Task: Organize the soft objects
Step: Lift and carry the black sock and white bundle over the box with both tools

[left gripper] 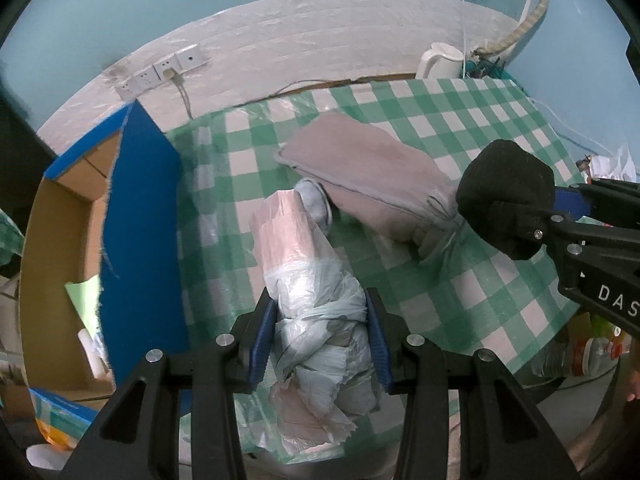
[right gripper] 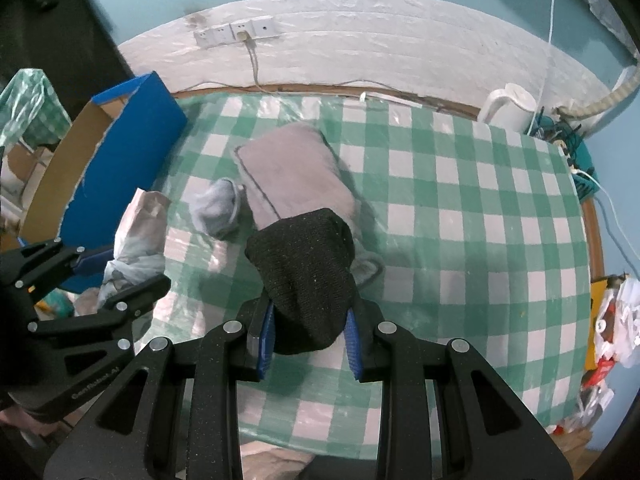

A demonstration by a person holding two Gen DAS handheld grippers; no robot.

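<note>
My left gripper is shut on a roll of pale plastic bags and holds it above the near edge of the green checked table. It also shows in the right wrist view, with the roll. My right gripper is shut on a black knitted sock, also seen in the left wrist view. A grey-pink cushion and a small grey-blue sock lie on the table ahead.
A blue cardboard box stands open at the table's left edge. A white kettle and tangled cables sit at the back right. Wall sockets are behind. Bags and clutter lie off the right edge.
</note>
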